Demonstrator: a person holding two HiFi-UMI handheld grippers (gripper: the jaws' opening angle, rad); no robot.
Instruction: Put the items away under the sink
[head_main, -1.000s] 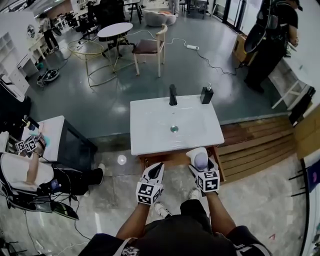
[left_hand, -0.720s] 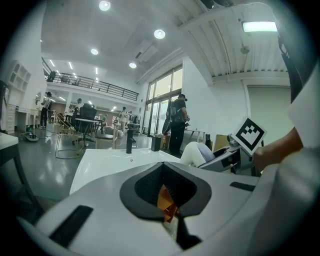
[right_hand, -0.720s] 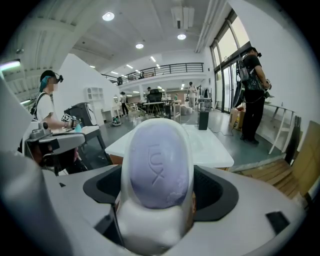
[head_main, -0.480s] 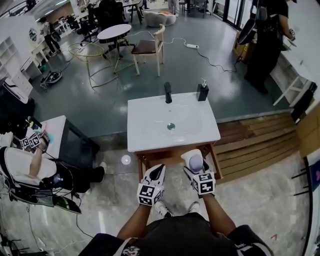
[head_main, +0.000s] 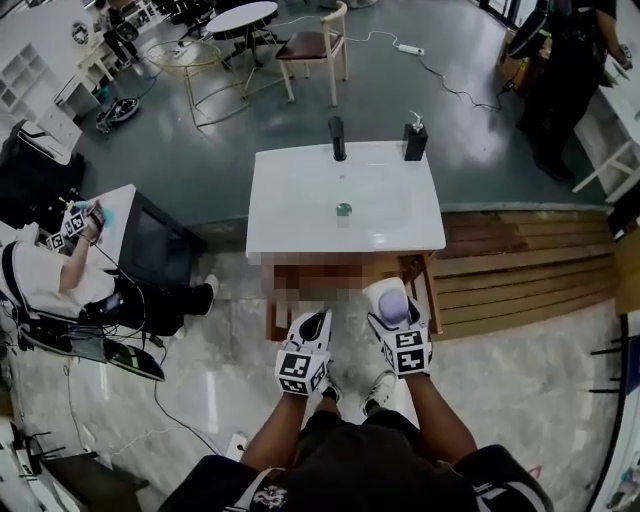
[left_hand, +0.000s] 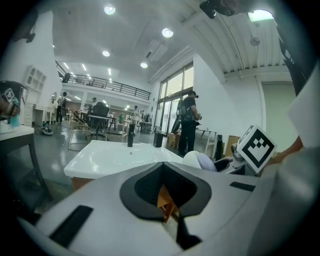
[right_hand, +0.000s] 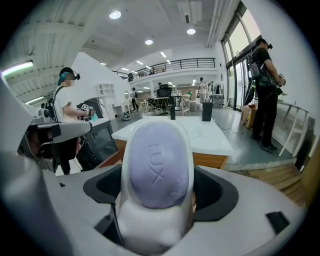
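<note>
A lilac soap bar (head_main: 392, 309) lies in a white soap dish (right_hand: 150, 227), and my right gripper (head_main: 391, 303) is shut on the dish. In the right gripper view the soap bar (right_hand: 157, 170) fills the middle, stamped with a logo. My left gripper (head_main: 313, 327) is shut on nothing, jaws closed (left_hand: 167, 212), just left of the right one. Both hover short of the front edge of the white sink (head_main: 300, 205). The wooden cabinet (head_main: 417, 270) beneath it is partly hidden by a mosaic patch. A black faucet (head_main: 337, 138) and a black dispenser (head_main: 415, 141) stand at the sink's back.
A seated person (head_main: 60, 285) with a small white table (head_main: 115, 210) and dark box is on the left. Wooden decking (head_main: 520, 270) runs to the sink's right. A chair (head_main: 320, 45), round tables and a standing person (head_main: 565, 60) are behind the sink.
The sink has slid further up and away in the head view, so both grippers now sit a little back from its front edge. The right still holds the soap dish.
</note>
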